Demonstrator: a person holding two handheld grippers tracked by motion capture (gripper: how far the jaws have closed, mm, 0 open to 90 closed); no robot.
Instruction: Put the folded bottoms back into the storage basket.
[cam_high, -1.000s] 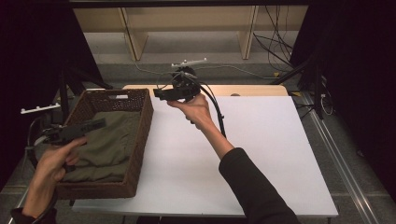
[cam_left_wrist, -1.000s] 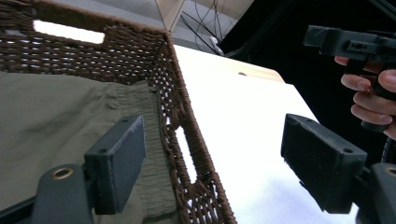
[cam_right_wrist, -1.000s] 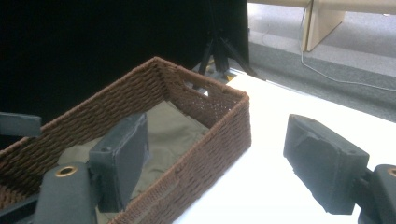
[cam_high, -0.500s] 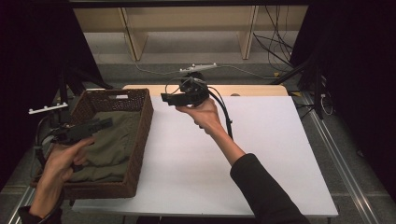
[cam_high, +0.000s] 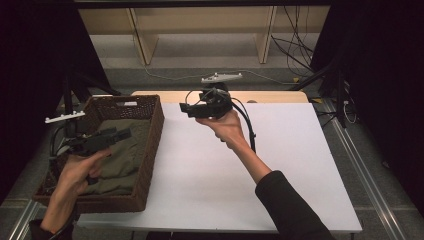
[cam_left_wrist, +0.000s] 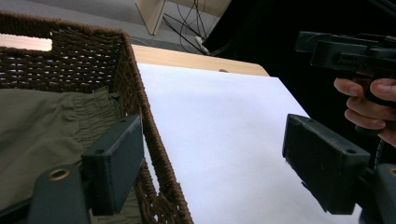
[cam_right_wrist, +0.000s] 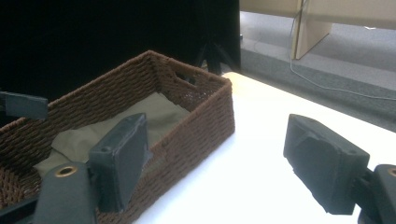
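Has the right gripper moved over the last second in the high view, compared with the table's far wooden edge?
Yes. The right gripper, jaws open and empty, has slid rightward along the table's far wooden edge, away from the basket.

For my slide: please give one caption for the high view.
Left tool over olive cloth in wicker basket; right tool above white table.

White rectangular tabletop (cam_high: 210, 170) lies bare, open for passage; brown woven wicker basket's (cam_high: 152, 145) tall wall blocks its left edge, olive cloth (cam_high: 125, 155) inside.
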